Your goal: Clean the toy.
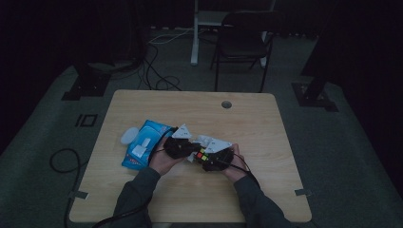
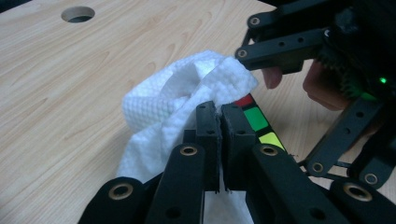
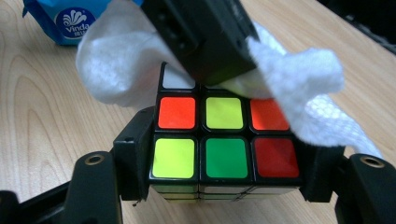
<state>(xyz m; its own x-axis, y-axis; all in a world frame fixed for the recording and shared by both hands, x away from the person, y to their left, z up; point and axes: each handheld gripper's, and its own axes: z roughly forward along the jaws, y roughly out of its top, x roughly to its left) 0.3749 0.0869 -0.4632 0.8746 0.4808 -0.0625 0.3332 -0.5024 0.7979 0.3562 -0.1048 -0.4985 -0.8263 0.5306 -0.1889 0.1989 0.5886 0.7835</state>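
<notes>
One cube (image 3: pixel 224 140) sits pinched in the right gripper (image 3: pixel 224 182). The left gripper (image 2: pixel 219 116), jaws pressed together on one wipe (image 2: pixel 177 93), rests on it. One wipe pack (image 1: pixel 142 142) lies on the counter (image 1: pixel 237 123).

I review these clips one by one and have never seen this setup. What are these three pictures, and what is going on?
A person at a light wooden table holds a hand-operated claw in each hand. The high view looks down from above; each of the other two pictures comes from a camera riding on one claw. The right claw clamps a colourful puzzle cube. The left claw is shut on a white textured wipe, pressing it on the cube's top. A blue packet of wipes lies on the table's left.
</notes>
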